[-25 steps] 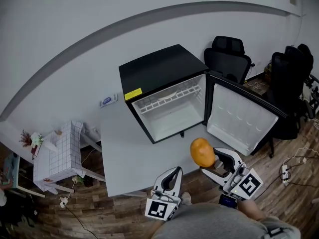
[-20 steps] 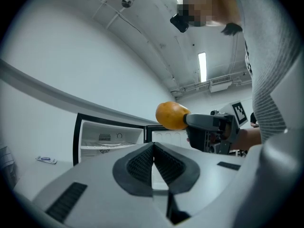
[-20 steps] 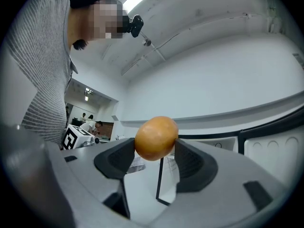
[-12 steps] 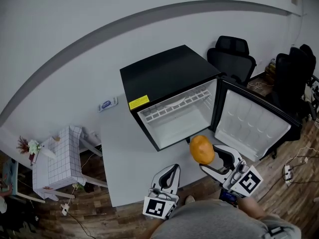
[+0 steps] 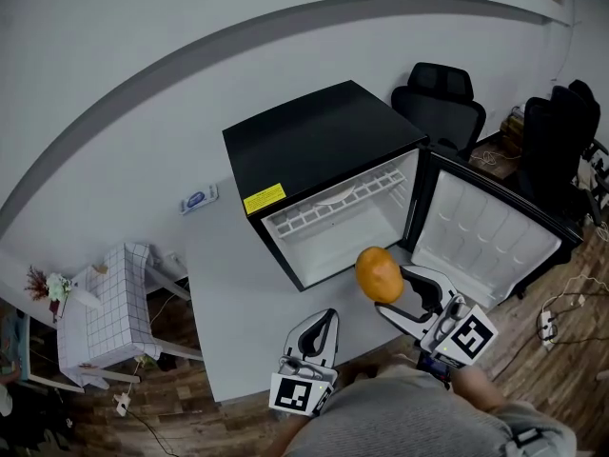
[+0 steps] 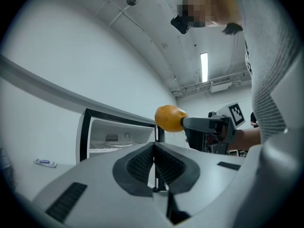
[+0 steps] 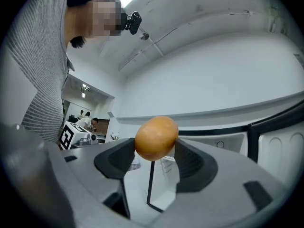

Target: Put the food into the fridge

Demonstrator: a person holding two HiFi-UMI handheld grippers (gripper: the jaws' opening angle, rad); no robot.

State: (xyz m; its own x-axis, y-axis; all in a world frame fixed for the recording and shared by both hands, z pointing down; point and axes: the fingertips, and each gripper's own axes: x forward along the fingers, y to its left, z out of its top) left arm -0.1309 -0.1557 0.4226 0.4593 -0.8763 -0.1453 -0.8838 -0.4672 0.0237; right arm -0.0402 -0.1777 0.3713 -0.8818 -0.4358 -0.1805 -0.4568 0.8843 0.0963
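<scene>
A black mini fridge (image 5: 319,150) stands on the grey table (image 5: 228,284) with its door (image 5: 490,241) swung open to the right; its white inside (image 5: 338,227) holds nothing I can see. My right gripper (image 5: 398,291) is shut on an orange round fruit (image 5: 379,274), held just in front of the fridge opening. In the right gripper view the orange fruit (image 7: 156,137) sits pinched between the two pads. My left gripper (image 5: 322,327) hangs near the table's front edge, jaws together and holding nothing; in its own view the left gripper (image 6: 154,159) faces the fridge (image 6: 116,137) and the orange fruit (image 6: 168,118).
Black office chairs (image 5: 440,103) stand behind the open door. A small blue-and-white item (image 5: 196,199) lies on the table left of the fridge. A white checked side table (image 5: 100,307) stands at the lower left on the wooden floor. Cables (image 5: 552,322) lie at the right.
The right gripper has carried the orange fruit up and left, closer to the fridge opening. The head view has shifted slightly; the left gripper has barely moved.
</scene>
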